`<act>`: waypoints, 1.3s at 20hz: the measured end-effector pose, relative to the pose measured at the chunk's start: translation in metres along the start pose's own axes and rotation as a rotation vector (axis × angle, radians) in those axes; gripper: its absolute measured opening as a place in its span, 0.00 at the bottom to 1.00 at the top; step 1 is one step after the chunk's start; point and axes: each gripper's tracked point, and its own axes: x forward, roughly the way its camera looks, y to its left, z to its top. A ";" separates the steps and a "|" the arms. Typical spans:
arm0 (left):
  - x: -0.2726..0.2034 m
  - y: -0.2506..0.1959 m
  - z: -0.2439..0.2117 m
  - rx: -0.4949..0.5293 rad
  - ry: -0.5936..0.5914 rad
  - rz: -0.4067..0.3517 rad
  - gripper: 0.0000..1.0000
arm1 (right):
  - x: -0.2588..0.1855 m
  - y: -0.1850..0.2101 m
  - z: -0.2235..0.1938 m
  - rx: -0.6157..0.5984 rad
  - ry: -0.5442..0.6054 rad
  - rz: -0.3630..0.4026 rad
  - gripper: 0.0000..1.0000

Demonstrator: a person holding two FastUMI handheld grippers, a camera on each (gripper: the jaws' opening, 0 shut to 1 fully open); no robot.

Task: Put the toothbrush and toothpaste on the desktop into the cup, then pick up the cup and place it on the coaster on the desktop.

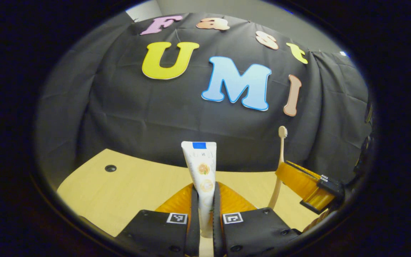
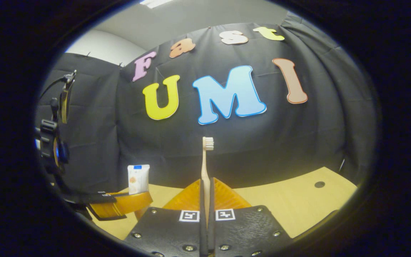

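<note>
Desktop (image 1: 127, 185): pale wood-grain board, matte, with a small dark round hole (image 1: 110, 168) near its far edge in the left gripper view; a like hole (image 2: 319, 184) shows on the board in the right gripper view.

Booth wall (image 1: 148, 117): black cloth, creased, rising directly behind the desktop's far edge. Above the cloth, a plain light wall and ceiling (image 2: 177, 21).

Left gripper (image 1: 205, 210): held above the desktop, fingers pressed onto a toothpaste tube (image 1: 201, 171). The tube stands upright between them, flat crimped end uppermost, clear of the desktop.

Right gripper (image 2: 205, 203): also above the desktop, fingers closed tight on the handle of a toothbrush (image 2: 205, 164). The brush stands upright, bristled head at the top, against the cloth.

Cross-sightings: in the left gripper view, the right gripper and its toothbrush appear to the right of the tube, over the desktop's right part. In the right gripper view, the left gripper with its tube appears at the desktop's left side, well apart from the brush.
</note>
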 end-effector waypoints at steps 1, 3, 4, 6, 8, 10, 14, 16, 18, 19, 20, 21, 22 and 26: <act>0.003 -0.003 0.004 0.000 -0.019 -0.009 0.22 | 0.005 -0.002 -0.006 -0.006 0.005 0.001 0.02; 0.006 -0.007 0.009 0.001 -0.046 -0.026 0.21 | 0.013 -0.005 -0.021 -0.024 0.022 0.001 0.02; 0.007 -0.007 0.011 0.003 -0.057 -0.032 0.22 | 0.017 -0.005 -0.029 -0.027 0.035 0.008 0.02; 0.012 -0.010 0.016 0.006 -0.067 -0.038 0.22 | 0.023 -0.009 -0.047 -0.031 0.059 0.004 0.02; 0.013 -0.011 0.017 0.005 -0.068 -0.042 0.21 | 0.026 -0.012 -0.069 -0.033 0.101 -0.003 0.02; 0.011 -0.010 0.017 0.006 -0.064 -0.046 0.21 | 0.026 -0.015 -0.089 -0.043 0.149 -0.013 0.02; 0.010 -0.006 0.014 0.009 -0.052 -0.051 0.22 | 0.024 -0.024 -0.104 -0.094 0.192 -0.041 0.03; 0.010 -0.007 0.012 0.004 -0.044 -0.055 0.21 | 0.019 -0.026 -0.107 -0.111 0.211 -0.049 0.04; 0.011 -0.008 0.010 -0.001 -0.038 -0.059 0.22 | 0.017 -0.026 -0.109 -0.125 0.223 -0.050 0.04; 0.012 -0.008 0.009 -0.003 -0.036 -0.060 0.22 | 0.017 -0.027 -0.111 -0.132 0.230 -0.052 0.04; 0.014 -0.008 0.007 -0.005 -0.036 -0.060 0.22 | 0.016 -0.026 -0.111 -0.139 0.234 -0.051 0.04; 0.015 -0.008 0.007 -0.008 -0.036 -0.063 0.22 | 0.015 -0.027 -0.112 -0.147 0.240 -0.056 0.04; 0.017 -0.009 0.006 -0.010 -0.032 -0.066 0.22 | 0.013 -0.027 -0.113 -0.151 0.250 -0.054 0.05; 0.023 -0.016 -0.001 -0.020 -0.013 -0.080 0.21 | 0.002 -0.023 -0.117 -0.164 0.290 -0.033 0.08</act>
